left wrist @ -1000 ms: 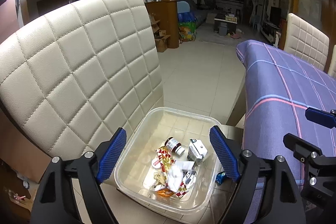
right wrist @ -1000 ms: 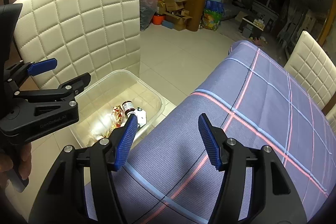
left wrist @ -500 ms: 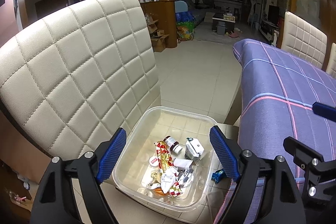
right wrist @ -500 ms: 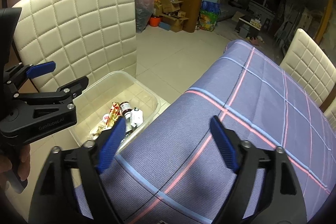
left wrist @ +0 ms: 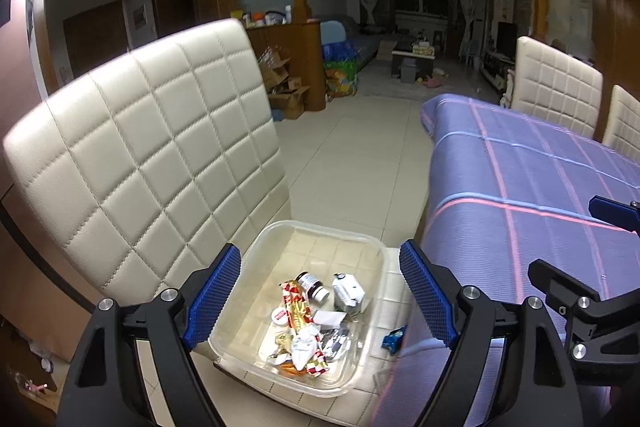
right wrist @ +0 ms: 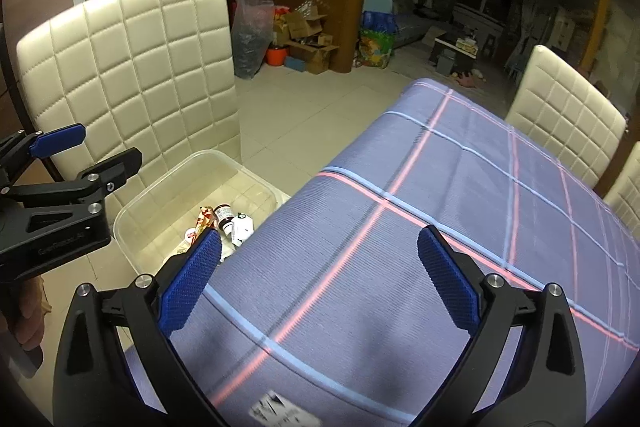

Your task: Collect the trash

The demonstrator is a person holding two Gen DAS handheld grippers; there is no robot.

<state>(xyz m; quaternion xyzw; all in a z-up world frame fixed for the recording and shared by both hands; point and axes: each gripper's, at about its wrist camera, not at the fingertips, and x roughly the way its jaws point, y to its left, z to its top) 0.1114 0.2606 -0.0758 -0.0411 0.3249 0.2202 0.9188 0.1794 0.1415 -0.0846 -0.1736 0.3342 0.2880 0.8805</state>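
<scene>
Bin (left wrist: 280,235) long axis runs away from left gripper (left wrist: 320,291); both grippers' fingers apart, empty.

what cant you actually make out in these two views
- Right wrist view: the near part of the clear bin and its trash, hidden behind the tablecloth edge and the right gripper.
- Left wrist view: bottle label, too small to read.
- Left wrist view: blue wrapper beside the bin, print unreadable.

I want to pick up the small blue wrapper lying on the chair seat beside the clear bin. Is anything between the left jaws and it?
Nothing visible blocks it. The blue wrapper lies on the chair seat, just outside the clear bin wall, near the hanging tablecloth edge. The left gripper is open above the bin, with empty jaws.
</scene>
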